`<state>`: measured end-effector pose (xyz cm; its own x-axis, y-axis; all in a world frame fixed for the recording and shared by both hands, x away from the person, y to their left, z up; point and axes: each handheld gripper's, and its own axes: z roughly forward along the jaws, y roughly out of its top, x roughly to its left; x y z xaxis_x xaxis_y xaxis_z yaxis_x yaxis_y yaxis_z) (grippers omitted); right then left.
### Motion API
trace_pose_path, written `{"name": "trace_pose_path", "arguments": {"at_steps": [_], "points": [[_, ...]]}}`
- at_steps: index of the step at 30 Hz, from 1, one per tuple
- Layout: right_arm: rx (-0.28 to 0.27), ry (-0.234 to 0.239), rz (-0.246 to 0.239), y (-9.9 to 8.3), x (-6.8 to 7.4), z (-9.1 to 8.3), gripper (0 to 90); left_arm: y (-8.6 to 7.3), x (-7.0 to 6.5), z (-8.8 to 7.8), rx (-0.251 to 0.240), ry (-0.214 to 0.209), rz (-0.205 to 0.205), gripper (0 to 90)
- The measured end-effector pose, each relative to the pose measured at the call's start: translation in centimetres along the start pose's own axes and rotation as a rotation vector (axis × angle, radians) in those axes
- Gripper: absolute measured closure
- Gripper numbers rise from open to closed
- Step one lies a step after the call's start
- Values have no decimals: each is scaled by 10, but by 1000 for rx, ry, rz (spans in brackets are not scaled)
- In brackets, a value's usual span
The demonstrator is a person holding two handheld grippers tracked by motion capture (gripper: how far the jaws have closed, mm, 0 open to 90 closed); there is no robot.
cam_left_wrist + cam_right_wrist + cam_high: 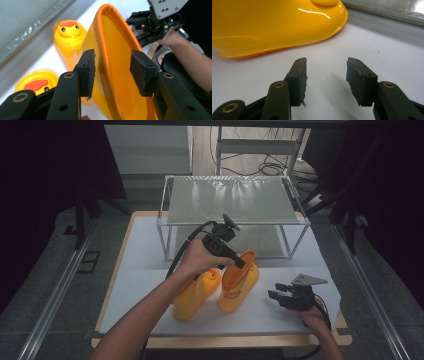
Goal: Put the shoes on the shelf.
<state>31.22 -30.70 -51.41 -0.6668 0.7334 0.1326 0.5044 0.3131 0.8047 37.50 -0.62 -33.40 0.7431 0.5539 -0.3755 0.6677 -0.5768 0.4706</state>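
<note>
Now, left gripper (112, 72): jaws apart, straddling right boot (239, 282) rim.
Right gripper (326, 80): jaws open, near bench's front right corner.
Boots: both hollow, nothing visible inside.

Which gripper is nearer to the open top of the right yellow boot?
Left. The left gripper straddles the boot top's rim, jaws open. The right gripper rests beside that boot, apart from it.
</note>
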Motion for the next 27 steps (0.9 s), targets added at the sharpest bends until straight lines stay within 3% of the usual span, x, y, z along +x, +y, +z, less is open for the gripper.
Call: {"name": "trace_pose_path", "arguments": {"at_steps": [10, 13, 20, 27], "points": [[9, -4, -5, 0, 0, 1, 504, -2, 4, 19, 64, 65, 0, 619], [5, -10, -2, 0, 0, 1, 504, -2, 4, 26, 83, 90, 0, 704], [9, -16, 4, -1, -1, 1, 504, -3, 2, 28, 71, 111, 0, 869], [2, -27, 9, 0, -2, 0, 506, -2, 3, 24, 46, 87, -3, 874]]}}
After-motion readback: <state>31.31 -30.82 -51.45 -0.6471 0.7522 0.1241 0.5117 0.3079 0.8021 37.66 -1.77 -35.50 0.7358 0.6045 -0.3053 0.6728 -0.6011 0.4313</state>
